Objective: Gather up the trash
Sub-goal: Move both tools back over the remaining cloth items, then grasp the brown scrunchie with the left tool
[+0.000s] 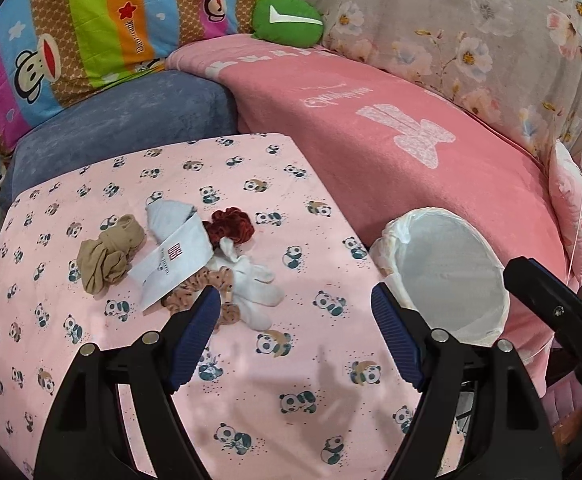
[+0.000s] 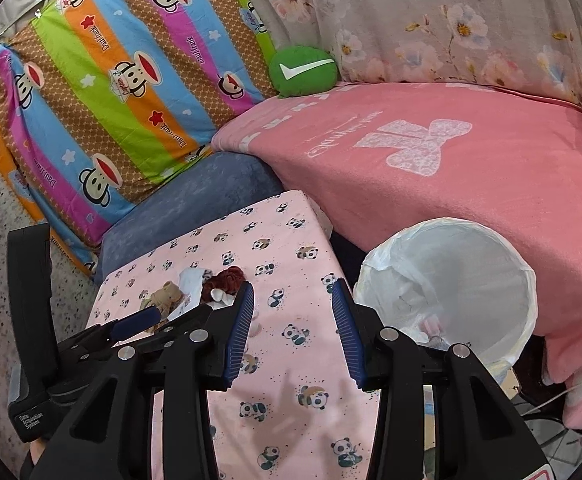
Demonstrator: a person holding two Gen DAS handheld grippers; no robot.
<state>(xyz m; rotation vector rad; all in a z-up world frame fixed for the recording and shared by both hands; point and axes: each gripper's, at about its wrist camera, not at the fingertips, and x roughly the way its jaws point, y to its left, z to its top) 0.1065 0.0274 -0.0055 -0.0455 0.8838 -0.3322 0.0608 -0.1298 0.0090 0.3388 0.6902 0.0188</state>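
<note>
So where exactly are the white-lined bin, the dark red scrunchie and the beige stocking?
white-lined bin (image 1: 445,276): left wrist view, on the liner inside its mouth.
dark red scrunchie (image 1: 230,227): left wrist view, on the middle of its ruffled fabric.
beige stocking (image 1: 105,258): left wrist view, on the middle of the bunched knot.

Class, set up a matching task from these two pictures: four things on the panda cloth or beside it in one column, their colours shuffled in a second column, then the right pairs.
Things:
1. scrunchie
2. stocking
3. bin liner
4. round cushion

Colours:
a. green
b. white
c. dark red
d. tan

Pairs: 1-c, 2-d, 3-b, 4-a
</note>
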